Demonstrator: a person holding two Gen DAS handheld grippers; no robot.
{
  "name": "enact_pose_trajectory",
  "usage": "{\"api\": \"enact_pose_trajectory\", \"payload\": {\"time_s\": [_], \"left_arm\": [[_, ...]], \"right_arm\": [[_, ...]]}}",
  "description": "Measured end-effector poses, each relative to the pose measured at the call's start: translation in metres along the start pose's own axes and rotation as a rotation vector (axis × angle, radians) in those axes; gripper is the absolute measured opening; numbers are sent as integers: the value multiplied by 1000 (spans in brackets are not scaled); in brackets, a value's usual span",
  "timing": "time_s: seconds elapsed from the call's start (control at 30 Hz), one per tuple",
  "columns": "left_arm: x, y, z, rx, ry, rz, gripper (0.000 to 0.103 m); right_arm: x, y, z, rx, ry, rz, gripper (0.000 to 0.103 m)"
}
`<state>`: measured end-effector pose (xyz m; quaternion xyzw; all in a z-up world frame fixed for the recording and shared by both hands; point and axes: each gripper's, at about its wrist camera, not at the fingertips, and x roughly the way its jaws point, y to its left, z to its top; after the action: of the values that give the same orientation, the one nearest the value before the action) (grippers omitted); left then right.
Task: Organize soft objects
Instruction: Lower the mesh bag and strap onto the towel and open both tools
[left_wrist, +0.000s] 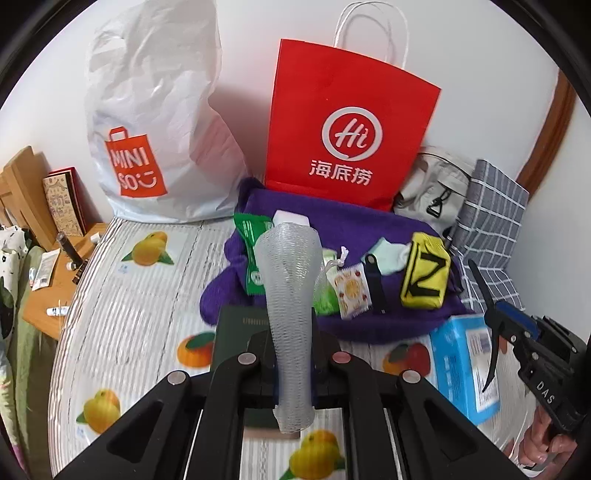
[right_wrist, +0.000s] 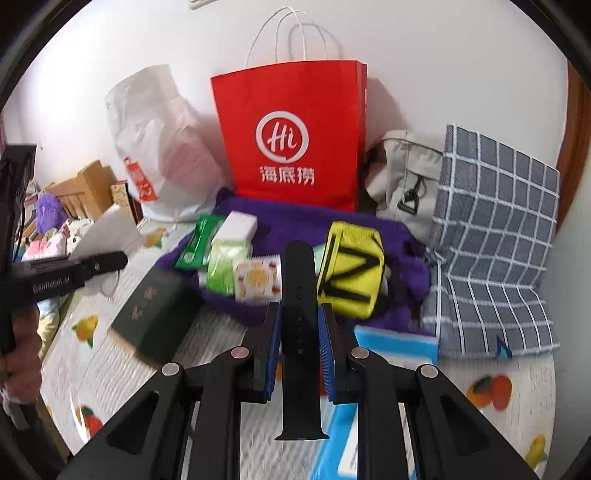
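Risk, mesh sleeve: slippage is judged possible, because the white mesh sleeve (left_wrist: 290, 314) is soft and compressible and is gripped only near its lower part; its long upper end stands free and could sway or fold when carried.
Risk, strap: the black strap (right_wrist: 300, 332) is smooth and is held partway along its length; if pad pressure is relaxed, it could slide down through the pads.
Risk, pile: small items on the purple cloth (left_wrist: 351, 321) lie close together; the yellow pouch (left_wrist: 424, 275) and the snack packet (left_wrist: 351, 293) could be snagged or dragged by a dangling end.
Risk, bag: the red paper bag (left_wrist: 351, 129) stands upright against the wall; it is judged that it could be tipped if struck at the rim.
State, left gripper (left_wrist: 291, 354): jaws are pressed together on the mesh sleeve, which is flattened between them.
State, right gripper (right_wrist: 300, 332): blue pads are closed against both edges of the black strap.
Position, mesh sleeve: it runs upright through the left gripper, widening above the jaws, with its lower end hanging below them over the fruit-print bed cover (left_wrist: 140, 295).
Position, strap: it runs along the right gripper's axis, with its tip ahead of the pads and its wider end below them.
Position, targets: the red paper bag and the white plastic bag (left_wrist: 155, 122) are seen beyond the pile, apart from both grippers.
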<state>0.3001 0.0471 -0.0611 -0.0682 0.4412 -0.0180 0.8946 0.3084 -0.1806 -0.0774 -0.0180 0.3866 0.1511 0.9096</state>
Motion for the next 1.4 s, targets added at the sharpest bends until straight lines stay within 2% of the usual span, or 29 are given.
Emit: {"api": "enact_pose_trajectory", "payload": {"time_s": [0.33, 0.47, 0.73, 0.8, 0.93, 1.23, 1.33, 1.4], "left_arm": [[48, -6, 43, 0, 27, 5, 10], [70, -11, 57, 38, 19, 50, 10], [118, -5, 74, 14, 59, 13, 10], [127, -3, 77, 22, 79, 1, 10], [139, 6, 76, -8, 114, -62, 10], [148, -4, 71, 2, 142, -107, 10], [153, -7, 69, 9, 151, -106, 10], [156, -6, 70, 1, 154, -119, 14]], "right_arm": [[45, -2, 57, 8, -27, 62, 20], [62, -10, 69, 32, -25, 74, 20], [114, -26, 62, 66, 56, 86, 20], [124, -26, 60, 71, 81, 112, 20], [141, -22, 53, 64, 116, 115, 20], [172, -23, 39, 93, 204, 92, 21], [174, -24, 39, 100, 207, 91, 21], [173, -23, 39, 105, 208, 90, 21]]}}
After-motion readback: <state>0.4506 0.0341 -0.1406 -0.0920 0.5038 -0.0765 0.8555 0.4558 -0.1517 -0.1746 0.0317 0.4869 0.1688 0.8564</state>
